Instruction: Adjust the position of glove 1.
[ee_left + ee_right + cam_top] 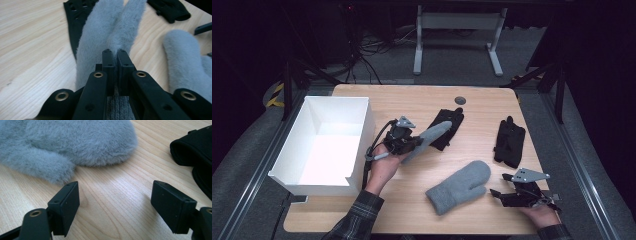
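- Left gripper is clamped tight on a fluffy grey mitten, lifted off the wooden table just right of the white open-top box. In the left gripper view its ribbed cuff is mostly hidden behind the jaws.
- That mitten hangs over a black fingerless glove, so part of the glove is covered.
- Second fluffy grey mitten lies flat near the front edge.
- Right gripper sits beside it, jaws spread wide, nothing between them.
- Another black glove lies further right; looks folded, hard to tell.
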`<act>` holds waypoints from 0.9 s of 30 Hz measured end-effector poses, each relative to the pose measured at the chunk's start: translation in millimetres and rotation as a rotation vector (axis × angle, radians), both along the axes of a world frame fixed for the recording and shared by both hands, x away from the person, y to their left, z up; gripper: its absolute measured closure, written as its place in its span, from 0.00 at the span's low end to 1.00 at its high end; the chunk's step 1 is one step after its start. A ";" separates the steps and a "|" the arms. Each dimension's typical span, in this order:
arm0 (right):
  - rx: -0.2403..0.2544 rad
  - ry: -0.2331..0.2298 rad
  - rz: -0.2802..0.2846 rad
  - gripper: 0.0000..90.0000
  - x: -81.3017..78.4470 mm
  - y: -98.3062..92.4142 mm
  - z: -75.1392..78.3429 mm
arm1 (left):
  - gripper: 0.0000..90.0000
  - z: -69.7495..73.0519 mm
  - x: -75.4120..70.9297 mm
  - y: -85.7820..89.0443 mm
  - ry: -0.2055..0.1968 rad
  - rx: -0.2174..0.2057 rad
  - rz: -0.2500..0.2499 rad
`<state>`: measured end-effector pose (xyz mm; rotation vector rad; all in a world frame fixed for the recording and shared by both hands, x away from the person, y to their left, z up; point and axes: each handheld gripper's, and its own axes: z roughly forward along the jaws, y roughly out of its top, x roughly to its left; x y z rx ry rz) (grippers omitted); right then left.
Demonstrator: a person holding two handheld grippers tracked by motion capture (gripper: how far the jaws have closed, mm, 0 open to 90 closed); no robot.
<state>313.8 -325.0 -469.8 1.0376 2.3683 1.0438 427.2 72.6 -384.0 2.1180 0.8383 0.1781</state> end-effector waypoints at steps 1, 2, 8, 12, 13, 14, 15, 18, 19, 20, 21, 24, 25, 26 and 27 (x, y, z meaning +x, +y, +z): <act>0.000 0.000 0.000 0.26 0.0 0.0 0.0 | 0.97 0.2 -1.4 -1.5 0.002 -0.008 -0.002; 0.000 0.000 0.000 0.26 0.0 0.0 0.0 | 0.97 0.9 -2.8 -2.4 0.005 -0.012 -0.012; 0.000 0.000 0.000 0.26 0.0 0.0 0.0 | 0.97 5.6 -11.1 -9.3 0.023 -0.033 -0.050; -0.002 0.000 -0.001 0.26 -0.2 0.1 0.2 | 0.97 8.3 -19.7 -17.9 0.028 -0.039 -0.078; -0.003 0.004 -0.003 0.29 -0.3 0.2 0.8 | 0.97 8.5 -21.6 -20.6 0.032 -0.040 -0.081; -0.003 0.004 -0.003 0.29 -0.3 0.2 0.8 | 0.97 8.5 -21.6 -20.6 0.032 -0.040 -0.081; 0.001 0.030 0.005 0.40 -0.2 0.4 6.0 | 0.97 9.2 -23.9 -24.3 0.032 -0.041 -0.094; 0.018 0.025 0.015 0.57 -3.1 2.1 12.6 | 0.97 9.5 -25.9 -27.9 0.042 -0.045 -0.107; 0.025 0.017 0.029 0.64 -5.7 3.5 16.0 | 0.97 9.8 -26.9 -29.8 0.041 -0.045 -0.112; 0.052 0.028 0.066 0.80 -9.8 7.0 20.8 | 0.97 10.1 -28.6 -32.8 0.039 -0.044 -0.123; 0.052 0.028 0.066 0.80 -9.8 7.0 20.8 | 0.97 10.1 -28.6 -32.8 0.039 -0.044 -0.123; 0.082 0.061 0.158 0.94 -13.8 16.1 20.7 | 0.97 11.3 -31.2 -37.1 0.040 -0.041 -0.133; 0.091 0.075 0.194 0.97 -15.1 21.0 19.8 | 0.97 11.4 -32.0 -38.1 0.041 -0.040 -0.136; 0.100 0.081 0.250 1.00 -16.9 29.4 19.2 | 0.97 10.9 -33.0 -40.1 0.044 -0.043 -0.139; 0.100 0.081 0.250 1.00 -16.9 29.4 19.2 | 0.97 10.9 -33.0 -40.1 0.044 -0.043 -0.139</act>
